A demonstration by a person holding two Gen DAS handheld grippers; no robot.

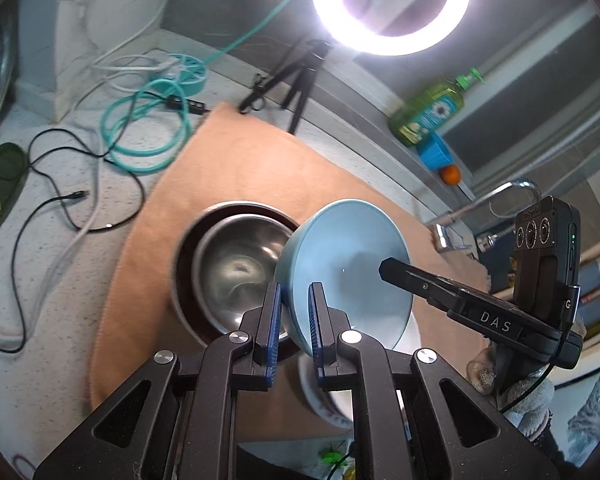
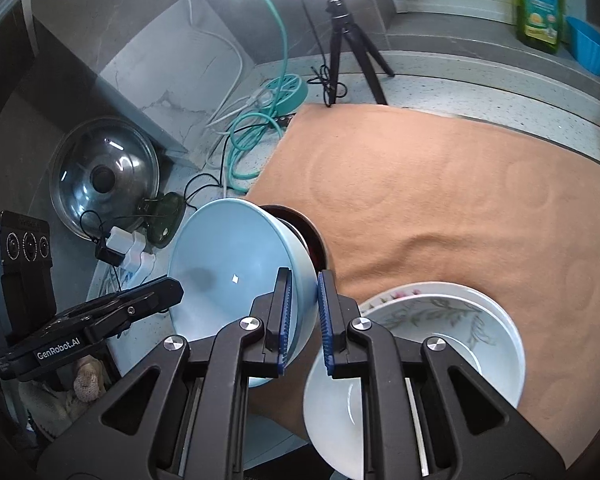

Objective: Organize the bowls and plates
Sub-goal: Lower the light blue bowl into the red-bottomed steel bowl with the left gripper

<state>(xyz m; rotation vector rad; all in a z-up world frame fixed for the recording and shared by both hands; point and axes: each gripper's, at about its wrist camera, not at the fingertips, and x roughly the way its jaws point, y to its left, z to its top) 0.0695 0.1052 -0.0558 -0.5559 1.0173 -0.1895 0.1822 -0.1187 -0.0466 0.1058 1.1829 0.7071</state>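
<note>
A light blue bowl (image 1: 352, 264) is held tilted above the orange cloth (image 1: 236, 168). My left gripper (image 1: 294, 320) is shut on its rim on one side, and my right gripper (image 2: 302, 316) is shut on the rim on the other side of the same bowl (image 2: 228, 264). The right gripper's finger (image 1: 420, 284) shows inside the bowl in the left wrist view. A steel bowl (image 1: 240, 268) sits in a dark bowl (image 1: 184, 256) on the cloth just beyond. A white bowl (image 2: 340, 408) lies on a floral plate (image 2: 440, 308) below my right gripper.
The cloth (image 2: 460, 200) lies on a speckled counter (image 1: 60, 240). Coiled teal and black cables (image 1: 148, 136), a small tripod (image 2: 348, 40), a ring light (image 1: 388, 4), a glass pot lid (image 2: 104, 176), a green soap bottle (image 1: 432, 112) and a blue cup (image 2: 592, 44) stand around it. A tap (image 1: 500, 196) is at right.
</note>
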